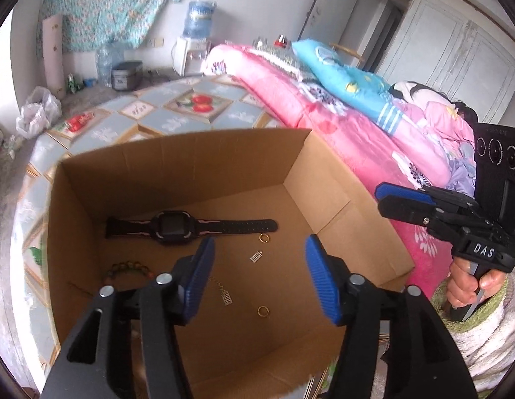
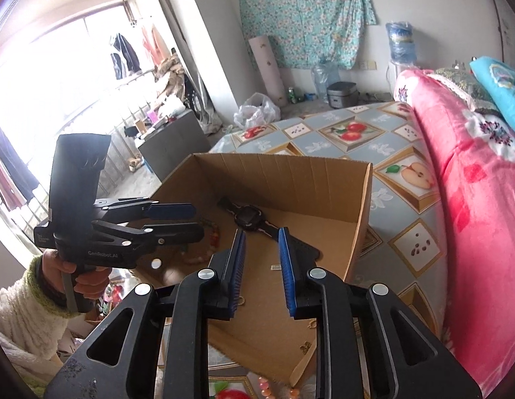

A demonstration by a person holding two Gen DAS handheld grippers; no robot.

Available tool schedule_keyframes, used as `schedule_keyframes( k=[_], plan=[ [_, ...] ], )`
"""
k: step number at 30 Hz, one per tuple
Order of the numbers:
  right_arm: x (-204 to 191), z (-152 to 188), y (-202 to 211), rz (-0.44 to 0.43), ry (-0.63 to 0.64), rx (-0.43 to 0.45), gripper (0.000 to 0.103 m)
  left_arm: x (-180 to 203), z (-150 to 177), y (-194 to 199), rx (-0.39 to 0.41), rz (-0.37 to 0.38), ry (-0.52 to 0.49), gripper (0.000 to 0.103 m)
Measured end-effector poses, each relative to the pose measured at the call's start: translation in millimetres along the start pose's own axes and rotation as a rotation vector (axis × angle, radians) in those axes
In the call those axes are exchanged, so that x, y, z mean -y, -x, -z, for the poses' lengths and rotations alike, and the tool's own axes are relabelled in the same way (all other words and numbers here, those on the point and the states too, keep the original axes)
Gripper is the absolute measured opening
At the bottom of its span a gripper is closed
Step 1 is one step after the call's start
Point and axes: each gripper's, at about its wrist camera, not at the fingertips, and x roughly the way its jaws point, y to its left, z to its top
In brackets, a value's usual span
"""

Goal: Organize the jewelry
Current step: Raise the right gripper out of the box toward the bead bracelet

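With both the left gripper (image 1: 259, 276) and right gripper (image 2: 260, 271) spread and empty, pinch the light, slippery small gold ring (image 1: 263, 311) across its rim.

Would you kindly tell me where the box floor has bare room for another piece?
The cardboard box floor is bare along the right wall, past the gold rings. It is crowded at left, with the watch, bead bracelet and abacus charms.
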Motion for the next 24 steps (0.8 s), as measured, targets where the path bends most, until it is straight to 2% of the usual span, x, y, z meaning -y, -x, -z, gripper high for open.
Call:
schedule_keyframes(
  k=[4,6,10,12,17,22,24],
  plan=[
    [-11.5,9.3,21.6,-0.017,0.004,0.054,0.026,6.0,14.9,28.9,0.067,-0.030,-0.013,0.066],
    [-17.2,14.9,30.6,-0.026,0.018,0.075,0.027,8.1,26.9,46.8,0.099,-0.056,-0.009,0.073],
    [-31.6,34.3,53.3,-0.048,0.035,0.133,0.036,11.0,54.9,76.0,0.166,-0.131,-0.008,0.082],
    [-35.9,45.0,59.9,-0.051,0.031,0.144,0.041,12.3,69.9,84.5,0.173,-0.143,0.002,0.084],
    [-46.2,81.0,65.9,0.022,0.035,0.115,0.053,16.3,120.8,95.2,0.138,-0.166,0.029,0.090],
    [-46.7,116.7,39.5,0.085,0.001,-0.016,0.055,18.3,161.1,71.2,0.037,-0.186,0.074,0.094],
    [-44.1,128.7,24.7,0.101,-0.030,-0.066,0.055,17.3,171.8,56.3,-0.008,-0.224,0.088,0.094]
  ],
)
